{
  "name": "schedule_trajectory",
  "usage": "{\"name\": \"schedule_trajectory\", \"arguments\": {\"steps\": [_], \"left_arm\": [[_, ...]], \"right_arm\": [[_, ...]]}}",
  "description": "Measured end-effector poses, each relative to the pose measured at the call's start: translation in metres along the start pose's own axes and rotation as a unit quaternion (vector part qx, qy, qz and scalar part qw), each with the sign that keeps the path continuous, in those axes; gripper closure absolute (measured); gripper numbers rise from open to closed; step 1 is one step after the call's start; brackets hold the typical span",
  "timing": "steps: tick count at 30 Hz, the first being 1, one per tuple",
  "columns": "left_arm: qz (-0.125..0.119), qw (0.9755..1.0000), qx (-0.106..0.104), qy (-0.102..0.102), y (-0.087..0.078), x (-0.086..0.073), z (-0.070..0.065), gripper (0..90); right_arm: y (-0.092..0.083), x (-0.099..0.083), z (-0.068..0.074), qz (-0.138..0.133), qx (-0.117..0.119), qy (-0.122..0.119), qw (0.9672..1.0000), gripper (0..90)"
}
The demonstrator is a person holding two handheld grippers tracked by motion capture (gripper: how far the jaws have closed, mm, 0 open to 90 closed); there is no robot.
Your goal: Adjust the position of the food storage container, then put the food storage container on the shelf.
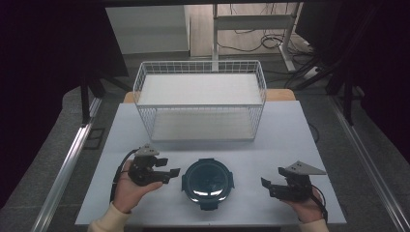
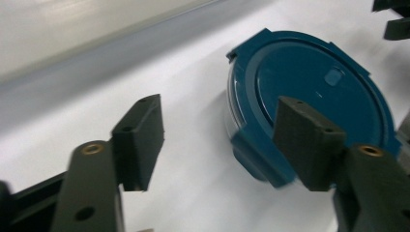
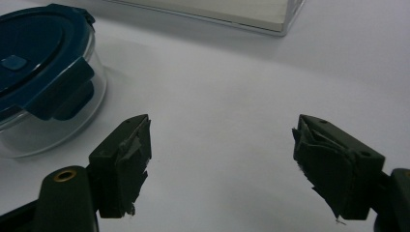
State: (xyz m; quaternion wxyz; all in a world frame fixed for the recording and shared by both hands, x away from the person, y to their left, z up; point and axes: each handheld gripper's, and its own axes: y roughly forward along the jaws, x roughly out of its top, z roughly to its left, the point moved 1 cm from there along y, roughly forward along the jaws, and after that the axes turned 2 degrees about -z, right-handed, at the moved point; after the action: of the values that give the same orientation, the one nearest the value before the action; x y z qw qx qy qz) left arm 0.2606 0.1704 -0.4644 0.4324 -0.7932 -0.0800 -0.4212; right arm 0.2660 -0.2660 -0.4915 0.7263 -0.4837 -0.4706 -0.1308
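Observation:
A round glass container (image 1: 208, 182) with a dark blue clip-on lid stands at the front middle of the white table (image 1: 290, 130). My left gripper (image 1: 169, 166) hovers just to its left, held in a hand, jaws open with nothing between them. In the left gripper view the lid (image 2: 309, 87) lies ahead, partly behind the right jaw of the left gripper (image 2: 220, 116). My right gripper (image 1: 273, 177) sits apart on the container's right side, open and empty. The right gripper view has the container (image 3: 34, 63) at its upper left, clear of the right gripper (image 3: 222, 128).
A white wire basket (image 1: 200, 63) with a pale liner stands at the back middle of the table, its corner (image 3: 270, 21) visible beyond the right gripper. Bare table lies between basket and container. Floor rails and cables run beside and behind the table.

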Motion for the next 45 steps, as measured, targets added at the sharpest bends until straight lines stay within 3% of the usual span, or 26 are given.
{"name": "schedule_trajectory", "arguments": {"steps": [2,6,24,30,36,45], "left_arm": [[0.0,0.9997,-0.013,-0.02,-0.002,-0.007,0.002,29.4],[-0.008,0.9991,-0.005,-0.04,-0.011,-0.015,0.007,25.9],[-0.001,0.9981,-0.002,-0.062,-0.007,-0.021,0.003,19.0],[-0.004,0.9973,-0.012,-0.072,-0.007,-0.023,-0.001,17.2],[-0.003,0.9961,-0.021,-0.086,-0.002,-0.026,-0.003,15.8],[-0.006,0.9919,-0.042,-0.119,0.006,-0.028,-0.002,14.1]], "right_arm": [[0.0,0.001,0.003,-0.002,0.007,0.0,1.0,20.9],[0.0,0.002,0.007,-0.007,0.016,-0.005,0.9998,20.6],[-0.002,0.006,0.013,-0.016,0.035,0.002,0.9993,20.6],[-0.004,0.01,0.017,-0.019,0.051,0.012,0.9984,20.6],[-0.001,0.012,0.024,-0.013,0.072,0.016,0.9972,19.3],[0.007,0.022,0.039,-0.004,0.107,0.037,0.9936,16.9]]}}
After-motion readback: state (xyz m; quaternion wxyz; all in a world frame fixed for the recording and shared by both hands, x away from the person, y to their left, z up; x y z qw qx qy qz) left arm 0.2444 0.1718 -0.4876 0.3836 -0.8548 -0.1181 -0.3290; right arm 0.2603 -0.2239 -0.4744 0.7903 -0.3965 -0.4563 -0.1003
